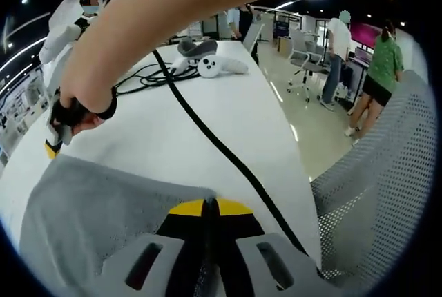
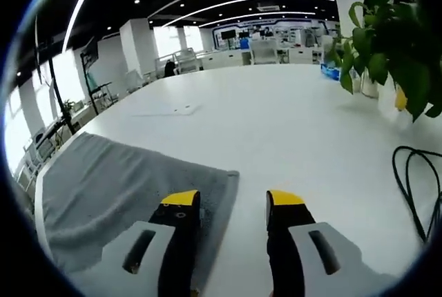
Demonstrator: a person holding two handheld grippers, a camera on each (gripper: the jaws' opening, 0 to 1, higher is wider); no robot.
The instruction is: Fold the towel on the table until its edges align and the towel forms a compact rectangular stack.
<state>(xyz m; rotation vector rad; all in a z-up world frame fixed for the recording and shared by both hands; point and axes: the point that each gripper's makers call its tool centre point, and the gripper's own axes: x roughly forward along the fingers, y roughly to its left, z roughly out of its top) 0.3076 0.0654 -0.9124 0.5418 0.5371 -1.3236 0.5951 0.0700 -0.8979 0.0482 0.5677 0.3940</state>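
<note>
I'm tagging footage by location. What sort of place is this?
Probably an open-plan office or lab: a long white table, grey mesh office chairs on a shiny floor, strip ceiling lights, and a potted green plant.

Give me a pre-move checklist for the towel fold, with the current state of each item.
1. Left tongs gripping the grey towel: cannot tell; the jaws are together at its edge, but whether cloth is pinched is not visible.
2. Right tongs ready to grasp: ok; jaws open, one over the towel's corner, the other over bare table.
3. Towel flat on the table: ok in the right gripper view.
4. Black cable clear of the towel: not ok; it runs close beside the towel's edge.
5. Fold started: not ok; the towel looks like a single spread layer.
</note>
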